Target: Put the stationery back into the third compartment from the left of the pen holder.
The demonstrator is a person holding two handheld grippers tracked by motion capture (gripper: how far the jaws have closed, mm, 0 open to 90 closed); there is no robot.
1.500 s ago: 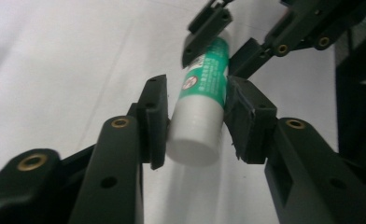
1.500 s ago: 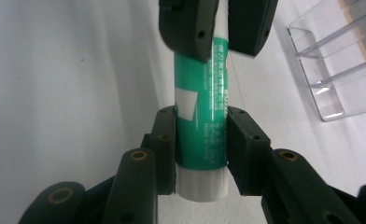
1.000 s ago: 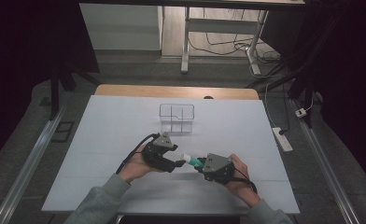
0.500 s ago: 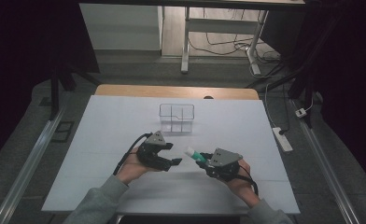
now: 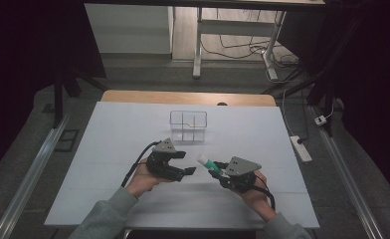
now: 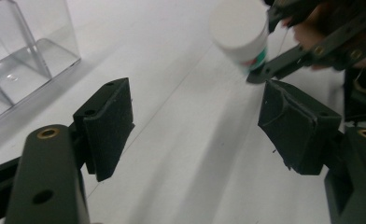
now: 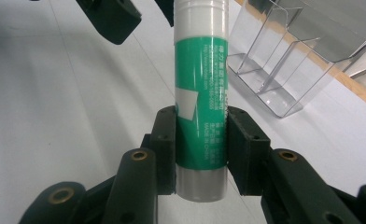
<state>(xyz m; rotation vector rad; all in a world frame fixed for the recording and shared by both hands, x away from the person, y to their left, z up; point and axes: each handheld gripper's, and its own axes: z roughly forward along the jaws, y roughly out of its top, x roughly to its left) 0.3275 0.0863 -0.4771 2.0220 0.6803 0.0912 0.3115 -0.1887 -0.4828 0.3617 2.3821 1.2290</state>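
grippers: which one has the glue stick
The right gripper: its fingers clamp the green glue stick. The left gripper is open, with nothing between its fingers.

1. I am watching both of the person's forearms coming in from the bottom edge of the high view, grey sleeves angled inward toward each other.
2. The left hand [image 5: 142,180] is gripping the left gripper [image 5: 190,171] from below, pointing it to the right, toward the other gripper.
3. Its jaws have just been opening and are standing wide apart, nothing between the pads [image 6: 107,125].
4. The right hand [image 5: 255,191] is holding the right gripper [image 5: 214,169], aiming it left and slightly away.
5. Its jaws are pressing in from both sides, clamping tight.
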